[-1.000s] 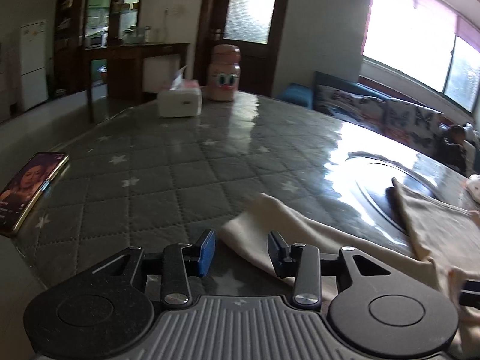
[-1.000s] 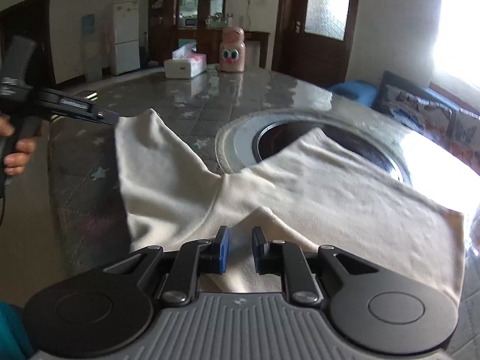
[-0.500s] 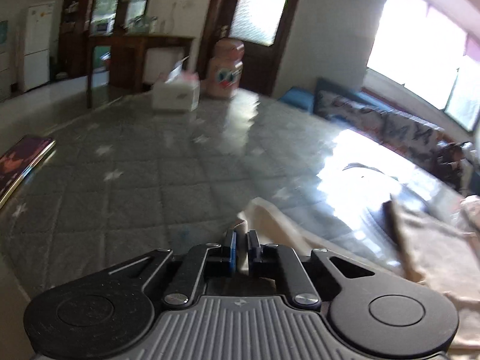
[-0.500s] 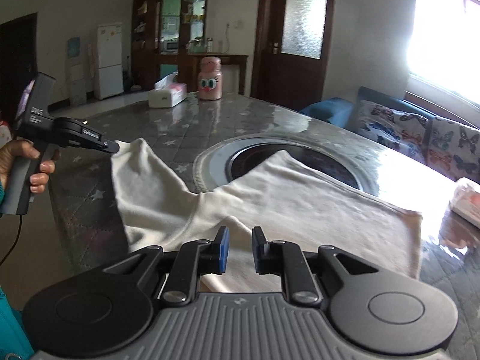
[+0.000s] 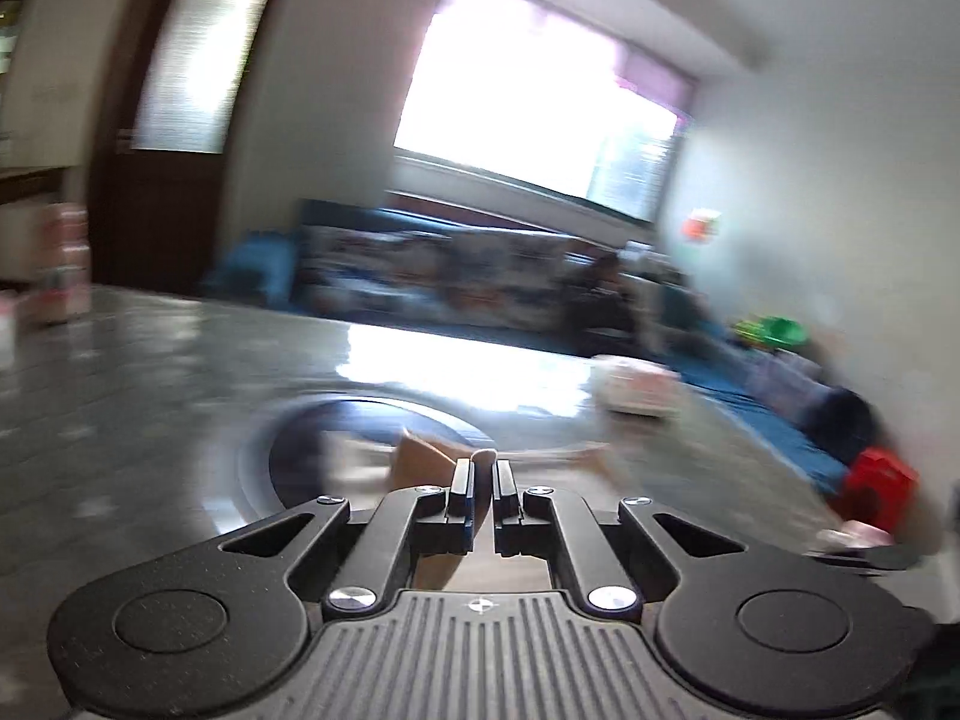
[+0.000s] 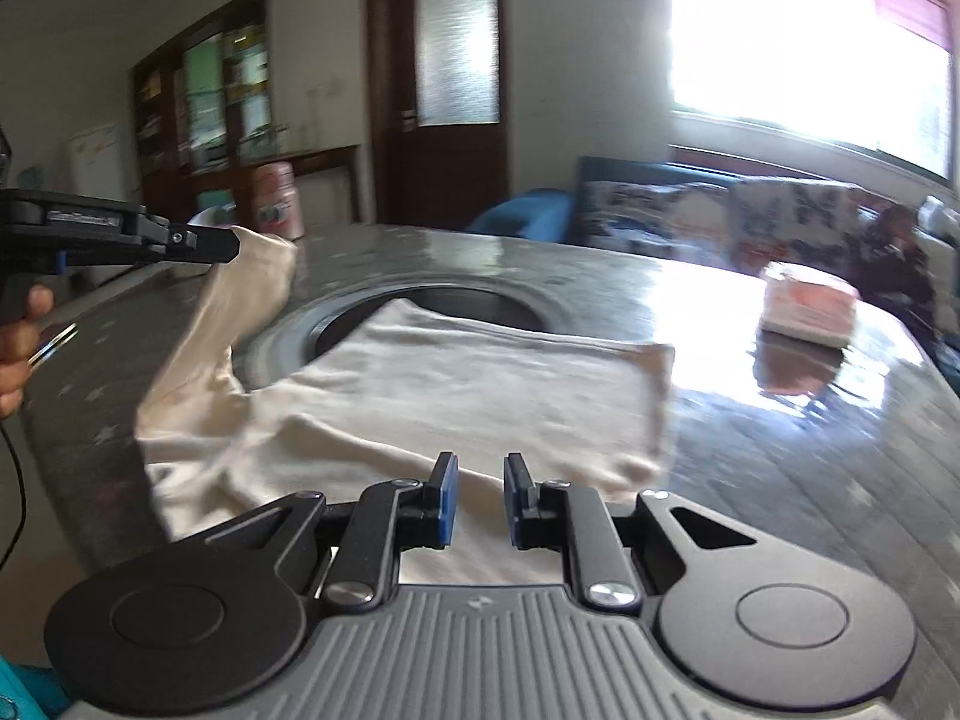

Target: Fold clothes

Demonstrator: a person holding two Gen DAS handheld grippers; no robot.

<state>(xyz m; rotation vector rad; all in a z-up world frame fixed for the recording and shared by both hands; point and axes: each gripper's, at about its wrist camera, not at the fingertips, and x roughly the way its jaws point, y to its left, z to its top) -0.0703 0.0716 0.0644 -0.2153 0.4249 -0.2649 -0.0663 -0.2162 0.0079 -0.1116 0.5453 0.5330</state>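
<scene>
A cream garment (image 6: 480, 378) lies spread on the grey table (image 6: 780, 438), partly over the round dark inset (image 6: 480, 300). My left gripper (image 5: 485, 471) is shut on one sleeve (image 5: 432, 459) of the garment and holds it lifted above the table; from the right wrist view the left gripper (image 6: 231, 249) is at the far left with the sleeve (image 6: 240, 300) hanging from it. My right gripper (image 6: 480, 474) hovers over the near hem of the garment, jaws slightly apart and holding nothing.
A tissue pack (image 6: 807, 306) lies on the table's right side. A pink bottle (image 6: 273, 198) stands at the far edge. A sofa with patterned cushions (image 6: 720, 216) runs under the window behind. The left wrist view is motion-blurred.
My left gripper closed on the sleeve tip, lifted it and swung right toward the garment's middle. My right gripper rose a little and its jaws opened slightly.
</scene>
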